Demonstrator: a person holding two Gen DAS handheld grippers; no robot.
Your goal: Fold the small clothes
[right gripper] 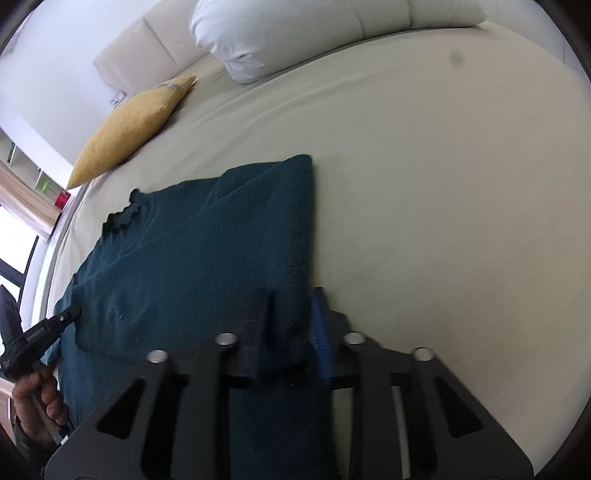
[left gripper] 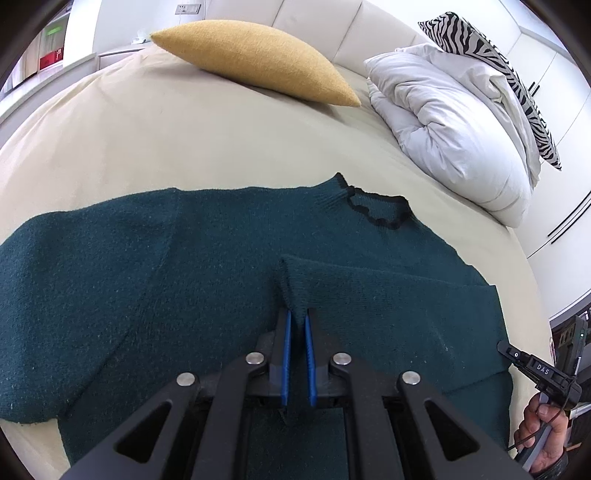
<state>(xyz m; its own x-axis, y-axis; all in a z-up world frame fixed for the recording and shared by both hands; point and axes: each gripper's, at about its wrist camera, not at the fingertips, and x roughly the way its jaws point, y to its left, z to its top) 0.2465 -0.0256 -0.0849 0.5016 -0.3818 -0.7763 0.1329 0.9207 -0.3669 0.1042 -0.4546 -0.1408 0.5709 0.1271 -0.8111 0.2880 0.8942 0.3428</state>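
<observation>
A cream-sheeted bed [left gripper: 184, 140] against a white padded headboard [left gripper: 332, 22] carries one dark green sweater [left gripper: 147, 266] laid flat in the middle, one mustard cushion [left gripper: 255, 59], one white duvet [left gripper: 454, 125] and one zebra-print pillow [left gripper: 491, 62]. The left gripper [left gripper: 297, 314] has its fingers pinching a folded sleeve cuff. The right gripper [right gripper: 291, 314] is blurred, its fingers astride the sweater's right edge — whether they clamp it cannot be told.

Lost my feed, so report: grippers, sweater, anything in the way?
Left gripper shut on sweater cuff. Right gripper jaws apart over folded edge, view blurred. Sweater flat on bed, one sleeve folded in. Pillows far off, nothing blocking.
</observation>
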